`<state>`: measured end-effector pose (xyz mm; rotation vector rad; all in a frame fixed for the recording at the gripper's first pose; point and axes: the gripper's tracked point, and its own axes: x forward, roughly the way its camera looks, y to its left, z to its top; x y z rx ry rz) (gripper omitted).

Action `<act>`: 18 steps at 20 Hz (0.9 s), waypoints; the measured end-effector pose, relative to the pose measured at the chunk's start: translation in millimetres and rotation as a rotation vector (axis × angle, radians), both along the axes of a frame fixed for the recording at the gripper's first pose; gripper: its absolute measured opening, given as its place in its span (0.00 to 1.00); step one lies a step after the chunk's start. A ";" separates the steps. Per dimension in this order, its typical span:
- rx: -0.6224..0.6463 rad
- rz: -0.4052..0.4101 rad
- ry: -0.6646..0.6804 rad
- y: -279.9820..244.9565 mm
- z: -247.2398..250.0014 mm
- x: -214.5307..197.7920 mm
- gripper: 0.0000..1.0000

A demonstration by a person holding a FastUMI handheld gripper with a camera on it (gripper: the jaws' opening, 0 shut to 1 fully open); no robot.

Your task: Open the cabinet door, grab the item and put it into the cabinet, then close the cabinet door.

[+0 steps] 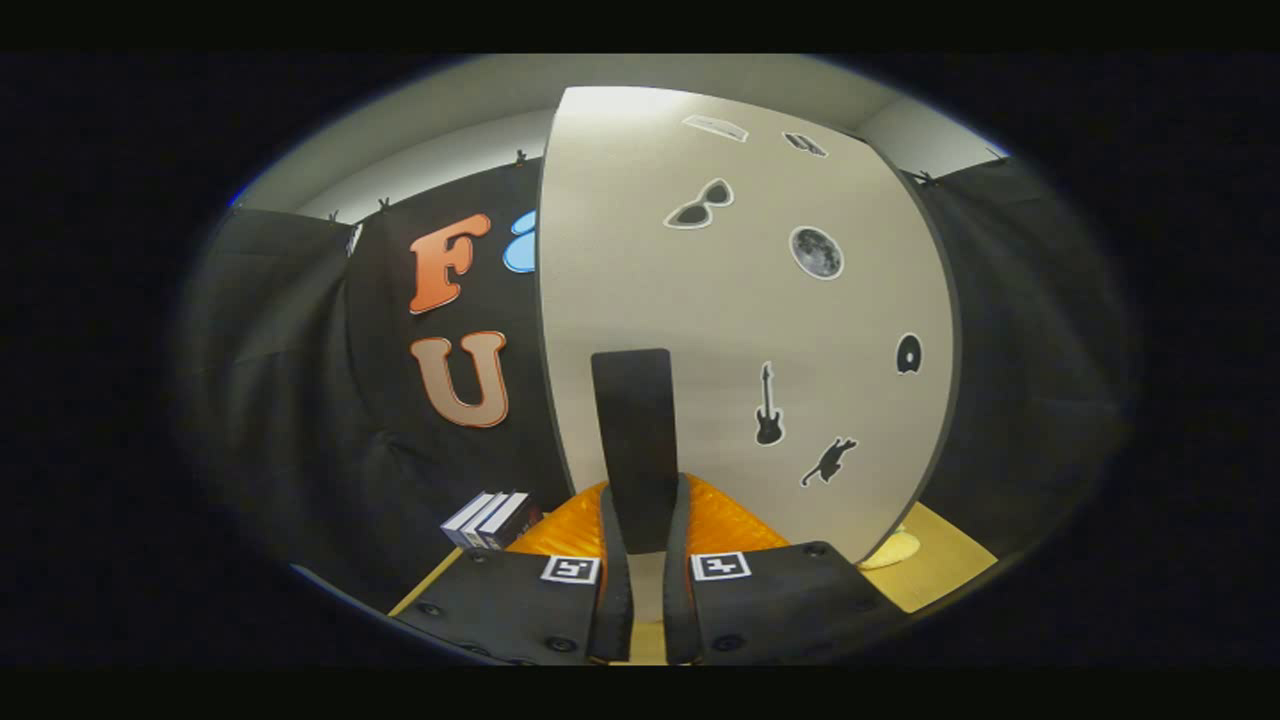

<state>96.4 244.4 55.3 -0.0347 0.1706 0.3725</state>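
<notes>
On the cabinet door (740, 330), gripper (640, 530) clamps the handle (632, 440).

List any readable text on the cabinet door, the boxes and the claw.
Cabinet door: picture stickers only, no words; the top two are too blurred to tell.
Boxes: print too small to read.
Claw, fingers closed on the black handle: two square markers, no words.
</notes>
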 end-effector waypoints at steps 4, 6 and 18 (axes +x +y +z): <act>0.000 -0.029 -0.016 -32.9 5.0 -32.1 0.16; 0.005 -0.040 -0.019 -52.4 7.7 -46.4 0.14; 0.028 -0.190 -0.050 -165.9 19.6 -96.7 0.11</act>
